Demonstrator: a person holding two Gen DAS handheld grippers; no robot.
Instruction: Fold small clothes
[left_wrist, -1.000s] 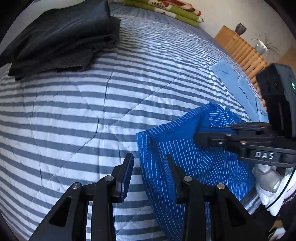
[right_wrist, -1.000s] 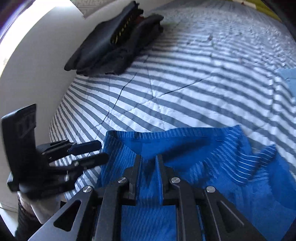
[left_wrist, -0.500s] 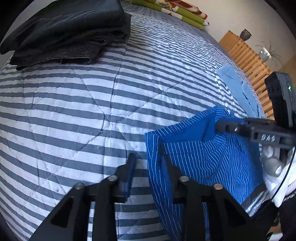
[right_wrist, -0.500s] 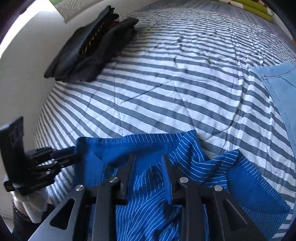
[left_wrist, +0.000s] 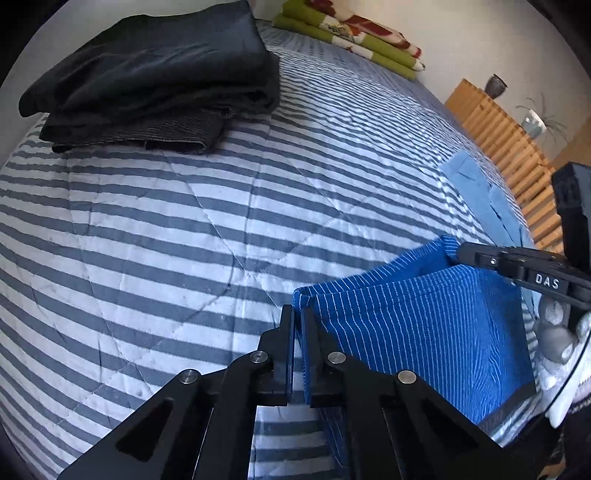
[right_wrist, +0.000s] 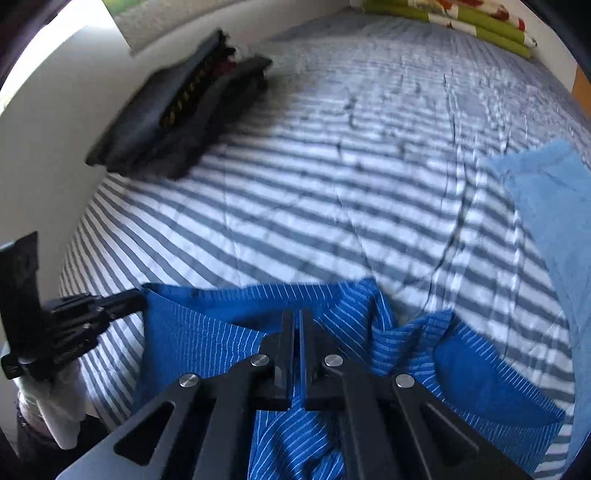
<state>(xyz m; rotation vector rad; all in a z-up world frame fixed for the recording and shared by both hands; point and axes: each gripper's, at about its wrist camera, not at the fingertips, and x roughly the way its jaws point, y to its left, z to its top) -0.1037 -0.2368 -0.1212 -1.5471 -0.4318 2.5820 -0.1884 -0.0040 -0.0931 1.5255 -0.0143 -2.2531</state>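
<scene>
A blue garment with thin white stripes (left_wrist: 424, 332) hangs stretched between my two grippers above the striped bedspread (left_wrist: 184, 240). In the left wrist view my left gripper (left_wrist: 299, 321) is shut on one top corner of it, and my right gripper (left_wrist: 461, 254) pinches the other corner at the far right. In the right wrist view my right gripper (right_wrist: 298, 321) is shut on the blue garment (right_wrist: 207, 332). Its far part lies rumpled on the bed at the right. My left gripper (right_wrist: 136, 295) grips the left corner there.
A stack of folded dark clothes (left_wrist: 147, 74) sits at the bed's far left, near a white wall (right_wrist: 55, 129). A light blue garment (right_wrist: 546, 192) lies flat at the right. A green patterned blanket (left_wrist: 351, 37) and wooden slats (left_wrist: 498, 129) lie beyond the bed.
My left gripper went from open beside the garment's corner to shut on it. The right gripper closed again on the edge. The garment now hangs stretched between them.
</scene>
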